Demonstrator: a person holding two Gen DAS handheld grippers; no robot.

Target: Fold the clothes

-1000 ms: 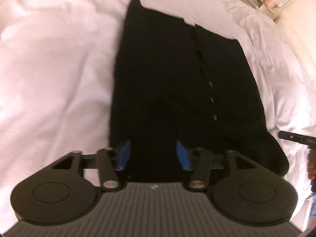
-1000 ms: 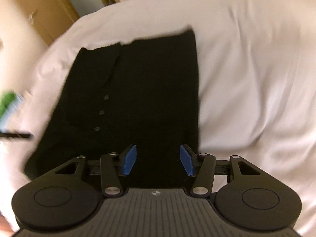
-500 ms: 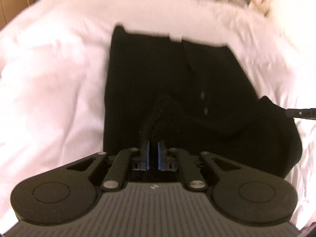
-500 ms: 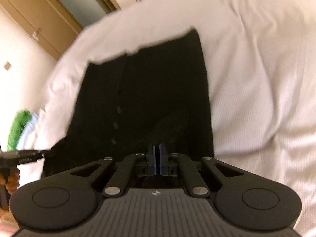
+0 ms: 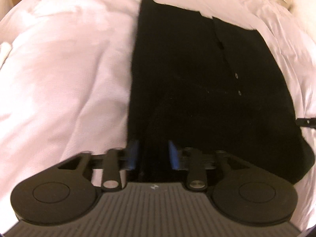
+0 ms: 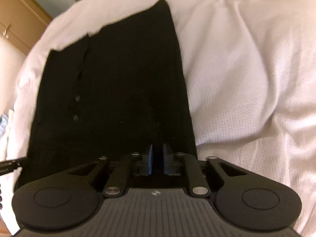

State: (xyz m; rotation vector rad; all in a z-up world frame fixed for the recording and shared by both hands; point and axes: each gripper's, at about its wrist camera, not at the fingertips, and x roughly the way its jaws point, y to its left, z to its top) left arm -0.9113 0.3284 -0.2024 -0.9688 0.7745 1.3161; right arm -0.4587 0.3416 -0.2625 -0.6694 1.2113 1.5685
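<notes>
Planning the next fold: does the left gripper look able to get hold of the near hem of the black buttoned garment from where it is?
Probably yes: the left gripper is open, its blue pads straddle the near hem of the black buttoned garment, and nothing lies between.

Warm, yellowish indoor light in both views, fairly soft, with no hard shadows. Blown out to pinkish white across the left part of the bed cover (image 5: 59, 69), weave lost there; crisper on the right wrist side, where the waffle texture of the same cover (image 6: 246, 118) reads clearly. Crushed to near-solid black on the garment (image 5: 197, 79), folds barely legible, only two small buttons (image 6: 76, 107) catching light. Slightly smeared by motion along the garment's far edge and around the left gripper (image 5: 152, 155). Strongly bowed by the fisheye lens, straight hems curved, corners vignetted dark. Soft and out of focus toward the room's edges.
</notes>
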